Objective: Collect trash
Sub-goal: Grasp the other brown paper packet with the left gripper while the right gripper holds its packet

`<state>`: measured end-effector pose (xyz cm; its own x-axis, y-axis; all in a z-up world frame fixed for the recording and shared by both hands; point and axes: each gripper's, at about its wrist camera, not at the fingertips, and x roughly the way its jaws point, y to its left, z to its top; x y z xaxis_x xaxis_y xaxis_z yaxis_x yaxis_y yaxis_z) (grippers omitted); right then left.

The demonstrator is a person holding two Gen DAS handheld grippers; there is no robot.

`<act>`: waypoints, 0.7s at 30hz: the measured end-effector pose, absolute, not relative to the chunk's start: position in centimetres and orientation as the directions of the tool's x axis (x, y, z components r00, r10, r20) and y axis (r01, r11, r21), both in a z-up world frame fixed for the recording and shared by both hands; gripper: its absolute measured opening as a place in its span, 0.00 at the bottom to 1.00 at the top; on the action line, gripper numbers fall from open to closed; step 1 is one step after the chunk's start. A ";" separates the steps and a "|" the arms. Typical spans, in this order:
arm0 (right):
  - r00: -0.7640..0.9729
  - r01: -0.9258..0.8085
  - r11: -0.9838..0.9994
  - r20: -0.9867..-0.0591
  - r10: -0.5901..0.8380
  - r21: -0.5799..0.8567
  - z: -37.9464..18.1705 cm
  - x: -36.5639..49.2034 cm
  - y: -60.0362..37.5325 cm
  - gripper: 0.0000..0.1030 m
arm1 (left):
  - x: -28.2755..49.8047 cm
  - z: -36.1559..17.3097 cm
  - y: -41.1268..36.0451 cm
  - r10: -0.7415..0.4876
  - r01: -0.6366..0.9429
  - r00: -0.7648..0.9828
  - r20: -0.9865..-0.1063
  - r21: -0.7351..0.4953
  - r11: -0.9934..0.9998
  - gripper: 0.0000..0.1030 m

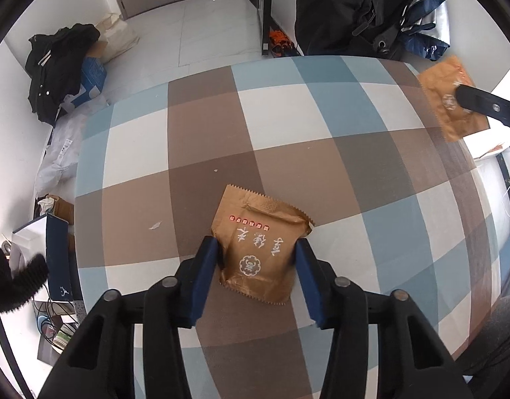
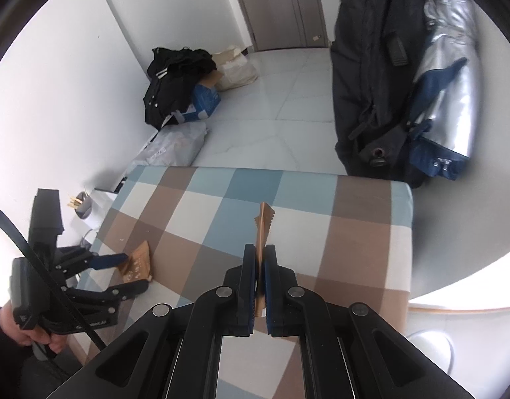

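Note:
A brown snack wrapper (image 1: 259,244) with white writing lies on the checked tablecloth (image 1: 205,126). My left gripper (image 1: 257,249) has a blue pad on each side of it, touching its edges; the wrapper rests on the cloth. It also shows in the right wrist view (image 2: 138,262) with the left gripper (image 2: 125,261) around it. My right gripper (image 2: 259,267) is shut on a second brown wrapper (image 2: 264,229), held edge-on above the table. That wrapper (image 1: 449,99) shows at the far right of the left wrist view, held by a black finger (image 1: 481,101).
Small white scraps (image 1: 155,225) lie on the cloth left of the wrapper. Black coats (image 1: 361,10) hang beyond the table's far edge. Clothes and boxes (image 1: 65,69) are piled on the floor at left. A cup with sticks (image 2: 83,204) stands beside the table.

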<state>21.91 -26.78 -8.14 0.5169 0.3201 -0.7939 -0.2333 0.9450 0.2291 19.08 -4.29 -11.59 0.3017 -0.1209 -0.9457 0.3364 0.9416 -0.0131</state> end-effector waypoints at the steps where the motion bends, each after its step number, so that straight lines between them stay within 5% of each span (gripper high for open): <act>1: 0.523 -0.228 0.946 -0.790 0.319 0.231 -7.9 21.5 -27.1 0.04 | 19.0 -11.6 -4.4 -0.118 0.336 0.306 -0.945 -0.009 0.942 0.34; 2: 0.527 -0.225 0.946 -0.788 0.319 0.233 -7.7 21.2 -27.3 0.04 | 18.7 -11.4 -4.5 -0.141 0.347 0.306 -0.942 -0.027 0.938 0.17; 4: 0.534 -0.217 0.947 -0.783 0.320 0.239 -7.2 20.3 -27.8 0.04 | 18.5 -11.4 -5.2 -0.152 0.360 0.298 -0.942 -0.037 0.932 0.07; 15: 0.569 -0.198 0.954 -0.766 0.299 0.225 -5.9 16.5 -29.8 0.04 | 17.1 -9.7 -4.0 -0.243 0.294 0.335 -0.911 -0.144 0.945 0.01; 18: 0.568 -0.191 0.953 -0.765 0.302 0.235 -5.9 16.2 -30.4 0.04 | 17.4 -9.5 -4.1 -0.212 0.315 0.351 -0.912 -0.098 0.944 0.21; 20: 0.568 -0.187 0.954 -0.766 0.300 0.235 -5.9 16.2 -30.6 0.04 | 17.9 -10.4 -4.5 -0.166 0.326 0.339 -0.926 -0.050 0.944 0.58; 21: 0.567 -0.188 0.953 -0.766 0.303 0.238 -5.9 16.2 -30.6 0.04 | 18.1 -10.9 -4.7 -0.152 0.337 0.331 -0.931 -0.034 0.941 0.62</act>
<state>16.21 -30.65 -5.87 0.5672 0.3034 -0.7656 -0.1878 0.9528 0.2385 18.14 -4.72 -10.89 0.3307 -0.1523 -0.9314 0.3371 0.9409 -0.0341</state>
